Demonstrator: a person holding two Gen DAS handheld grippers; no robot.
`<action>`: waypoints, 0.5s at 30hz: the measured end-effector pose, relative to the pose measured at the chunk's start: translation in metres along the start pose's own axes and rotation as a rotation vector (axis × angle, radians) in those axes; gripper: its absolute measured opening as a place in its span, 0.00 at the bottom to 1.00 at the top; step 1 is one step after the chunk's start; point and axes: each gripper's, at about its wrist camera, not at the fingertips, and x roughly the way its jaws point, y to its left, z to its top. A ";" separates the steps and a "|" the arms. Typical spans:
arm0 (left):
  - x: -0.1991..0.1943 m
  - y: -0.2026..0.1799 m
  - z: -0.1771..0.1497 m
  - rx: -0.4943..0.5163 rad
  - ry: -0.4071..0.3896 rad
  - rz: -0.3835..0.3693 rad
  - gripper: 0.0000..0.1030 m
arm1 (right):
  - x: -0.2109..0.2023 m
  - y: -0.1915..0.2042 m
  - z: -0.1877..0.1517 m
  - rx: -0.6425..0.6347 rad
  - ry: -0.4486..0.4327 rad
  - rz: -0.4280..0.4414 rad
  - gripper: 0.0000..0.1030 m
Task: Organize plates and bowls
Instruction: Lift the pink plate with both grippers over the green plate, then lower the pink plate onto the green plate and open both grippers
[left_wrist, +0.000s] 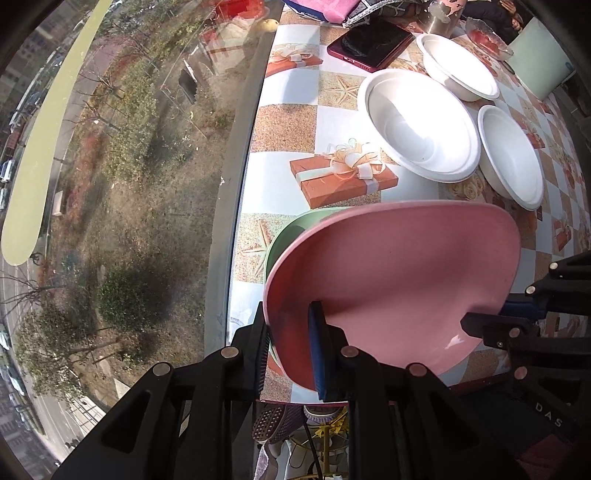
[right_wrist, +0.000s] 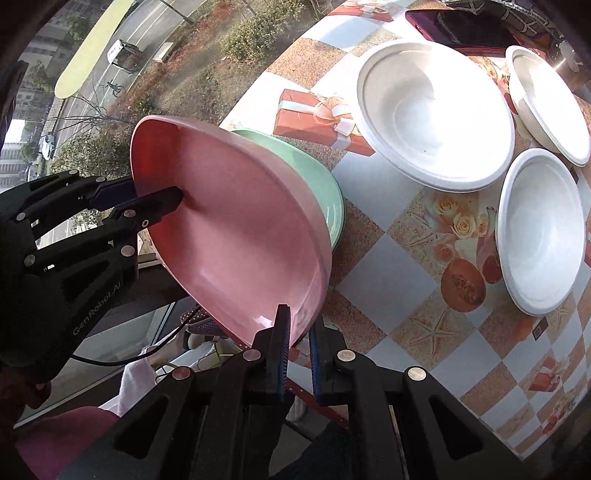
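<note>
Left wrist view shows one pink plate tilted up off the table, with the left gripper closed on its near rim at about 6 o'clock, one finger outside and the blue-padded one inside the dish. The right gripper comes in at 3 o'clock and bites the same plate on its right rim. Under the pink plate lies one green plate, flat on the table, its edge peeking out at 9 to 10 o'clock of the pink one. Three white bowls sit beyond, all upright and empty: a large bowl at 12 o'clock, a far bowl at 1 o'clock behind it, and a right bowl at 2 o'clock, close together though I cannot tell if their rims touch. One dark red tablet lies at the far side of the table, just beside the far bowl. From the right wrist view, the right gripper pinches the pink plate at its lowest rim, jaws nearly together on the thin edge, while the left gripper holds the opposite rim at 9 o'clock. The green plate shows behind the pink one, and the three white bowls spread from 12 to 3 o'clock. The tablecloth is checked, with printed gift boxes and starfish.
</note>
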 end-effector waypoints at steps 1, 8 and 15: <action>-0.003 0.001 -0.004 0.003 0.002 0.004 0.20 | 0.003 -0.001 0.000 0.008 0.004 0.009 0.12; -0.015 -0.001 -0.009 -0.005 -0.034 -0.017 0.66 | -0.006 -0.032 0.001 0.134 -0.045 0.088 0.16; -0.029 -0.035 0.015 0.082 -0.072 -0.086 0.75 | -0.047 -0.117 -0.034 0.431 -0.197 0.028 0.71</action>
